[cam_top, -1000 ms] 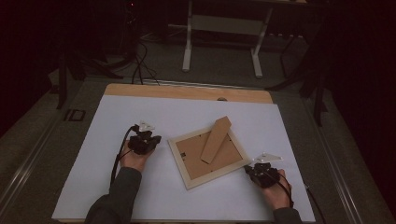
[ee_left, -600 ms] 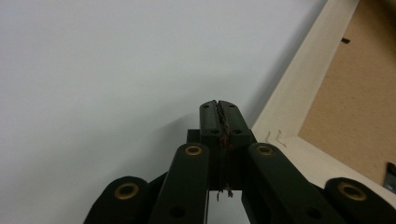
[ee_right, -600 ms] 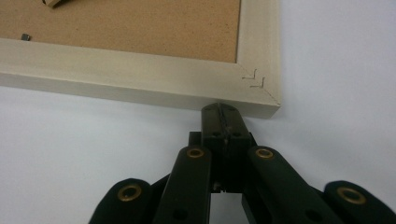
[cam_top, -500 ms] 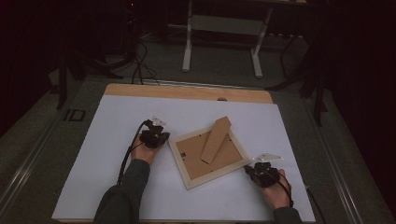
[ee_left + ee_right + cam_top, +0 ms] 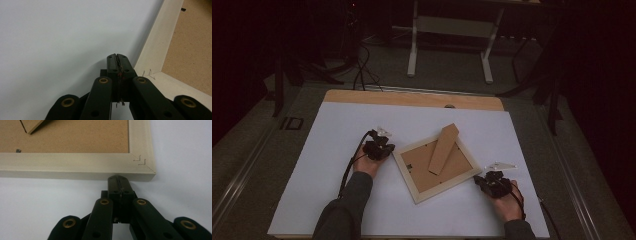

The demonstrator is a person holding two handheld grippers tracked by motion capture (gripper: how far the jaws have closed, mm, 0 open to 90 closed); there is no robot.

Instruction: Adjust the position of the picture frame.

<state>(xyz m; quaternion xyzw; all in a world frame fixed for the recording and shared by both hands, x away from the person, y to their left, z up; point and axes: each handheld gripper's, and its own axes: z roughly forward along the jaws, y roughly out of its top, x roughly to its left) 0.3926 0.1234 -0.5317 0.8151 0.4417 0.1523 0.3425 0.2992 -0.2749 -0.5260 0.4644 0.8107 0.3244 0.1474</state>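
Observation:
A pale wooden picture frame [image 5: 409, 184] lies face down and turned at an angle on the white table sheet [image 5: 327, 150], its brown backing board [image 5: 424, 167] and easel stand [image 5: 443, 149] facing up. My left gripper [image 5: 384, 151] sits shut just off the frame's left corner [image 5: 150, 72], its tips [image 5: 117, 57] on the sheet beside the frame's edge. My right gripper [image 5: 480, 181] is shut too, its tips [image 5: 118, 178] right up against the frame's outer edge [image 5: 75, 173] near the right corner [image 5: 146, 165]. Neither holds anything.
The white sheet covers a wooden tabletop whose far strip [image 5: 412, 99] shows bare. Beyond it stand a metal table leg frame [image 5: 449, 47] and cables [image 5: 362, 65] on the dark floor. A hand and dark sleeve [image 5: 344, 210] come in at the bottom left.
My left gripper slid right across the sheet, from well clear of the frame to right beside its left corner. The right gripper and the frame stayed put.

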